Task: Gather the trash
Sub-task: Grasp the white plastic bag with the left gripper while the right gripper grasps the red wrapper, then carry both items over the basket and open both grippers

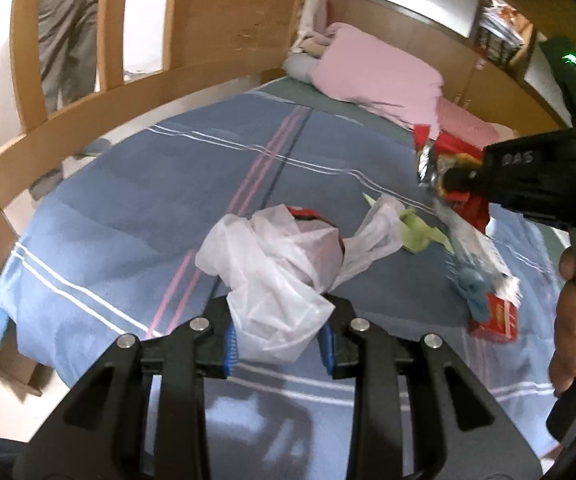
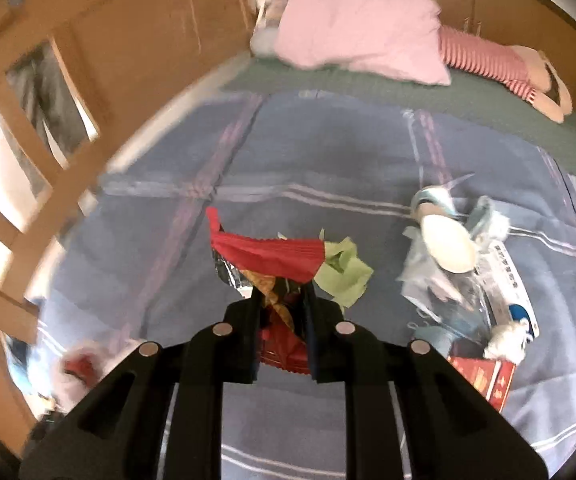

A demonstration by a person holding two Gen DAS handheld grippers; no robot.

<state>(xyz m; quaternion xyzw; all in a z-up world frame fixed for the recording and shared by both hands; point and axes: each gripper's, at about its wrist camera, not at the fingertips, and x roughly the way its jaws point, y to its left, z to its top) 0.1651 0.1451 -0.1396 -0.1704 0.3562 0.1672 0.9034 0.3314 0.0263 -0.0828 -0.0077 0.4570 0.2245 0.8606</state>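
Note:
My left gripper (image 1: 280, 340) is shut on the edge of a white plastic bag (image 1: 280, 264), which hangs over the blue striped blanket (image 1: 140, 200) with something red and black inside. My right gripper (image 2: 282, 320) is shut on a red foil snack wrapper (image 2: 272, 252), lifted off the bed; in the left wrist view that wrapper (image 1: 452, 160) hangs at the right, held by the right gripper (image 1: 458, 178) above the bag. A crumpled green paper (image 2: 342, 272) lies just beyond the wrapper. A clear plastic package (image 2: 476, 276), blue-white scraps and a small red box (image 2: 484, 376) lie to the right.
A pink pillow (image 2: 360, 24) and a pink striped item (image 2: 484, 60) rest at the head of the bed. A wooden bed rail (image 1: 100, 108) curves along the left side. A person in grey trousers (image 1: 68, 40) stands behind the rail.

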